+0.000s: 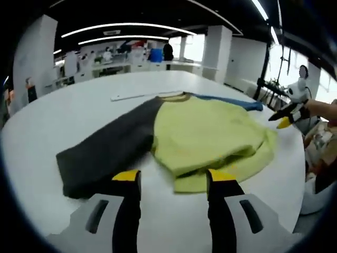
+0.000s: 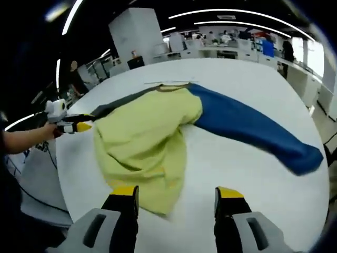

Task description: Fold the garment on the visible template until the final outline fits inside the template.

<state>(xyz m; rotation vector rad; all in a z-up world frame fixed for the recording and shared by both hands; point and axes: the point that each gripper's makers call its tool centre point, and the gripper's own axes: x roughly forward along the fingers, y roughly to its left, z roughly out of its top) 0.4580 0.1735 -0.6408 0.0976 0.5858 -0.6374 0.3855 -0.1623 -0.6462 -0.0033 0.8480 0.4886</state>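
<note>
A shirt with a yellow-green body [image 1: 210,132] lies flat on the white round table [image 1: 58,121]. Its dark grey sleeve [image 1: 105,155] stretches toward me and its blue sleeve [image 1: 231,101] points away. My left gripper [image 1: 174,176] is open just short of the rumpled hem, holding nothing. In the right gripper view the body [image 2: 142,142] is bunched, the blue sleeve [image 2: 253,129] runs out right, and the grey sleeve [image 2: 118,104] shows behind. My right gripper [image 2: 177,192] is open above the table [image 2: 263,190], its left jaw at the hem. A thin pale strip [image 1: 134,96] [image 2: 164,83] lies by the collar.
The other gripper [image 1: 287,118] hangs at the table's right edge, and in the right gripper view the left one [image 2: 73,126] is held by a hand at the left edge. Desks, pillars and a standing person [image 1: 167,51] are far behind. Cables [image 2: 37,203] trail on the floor.
</note>
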